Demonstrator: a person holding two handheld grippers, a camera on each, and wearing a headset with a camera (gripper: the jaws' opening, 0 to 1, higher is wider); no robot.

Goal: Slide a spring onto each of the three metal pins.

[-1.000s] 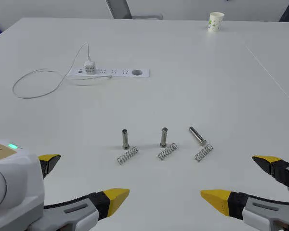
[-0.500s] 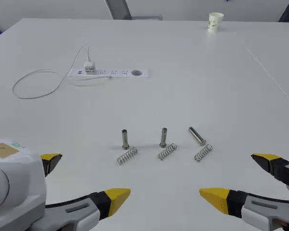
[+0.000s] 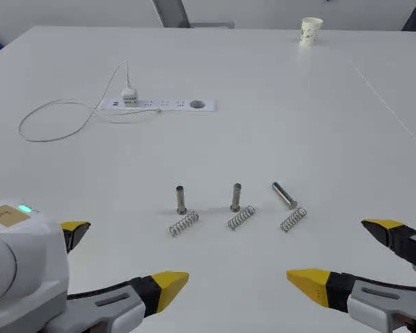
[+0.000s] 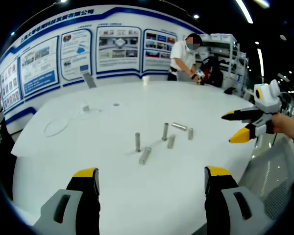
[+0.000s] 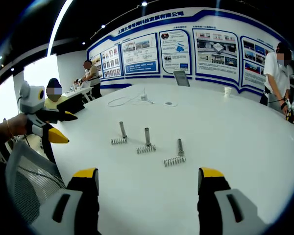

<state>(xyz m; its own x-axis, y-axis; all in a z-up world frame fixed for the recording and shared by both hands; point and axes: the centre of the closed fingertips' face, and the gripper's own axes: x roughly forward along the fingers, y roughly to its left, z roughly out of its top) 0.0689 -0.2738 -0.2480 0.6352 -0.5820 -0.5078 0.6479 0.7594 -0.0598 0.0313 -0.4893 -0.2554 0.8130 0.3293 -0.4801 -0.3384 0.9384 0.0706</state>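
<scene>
Two metal pins stand upright on the white table, the left pin (image 3: 181, 200) and the middle pin (image 3: 236, 198). The right pin (image 3: 284, 195) lies on its side. In front of each lies a spring: left spring (image 3: 184, 223), middle spring (image 3: 241, 217), right spring (image 3: 293, 219). My left gripper (image 3: 123, 255) is open at the near left, well short of the springs. On the near right my right gripper (image 3: 345, 253) is open too. The left gripper view has the pins (image 4: 137, 142) and springs (image 4: 145, 155) beyond its open jaws. Pins (image 5: 147, 136) and springs (image 5: 146, 149) also lie ahead in the right gripper view.
A white power strip (image 3: 156, 105) with a plugged charger and a looping cable (image 3: 52, 119) lies at the back left. A paper cup (image 3: 310, 31) stands at the far edge. People stand beyond the table (image 4: 183, 54) in the gripper views.
</scene>
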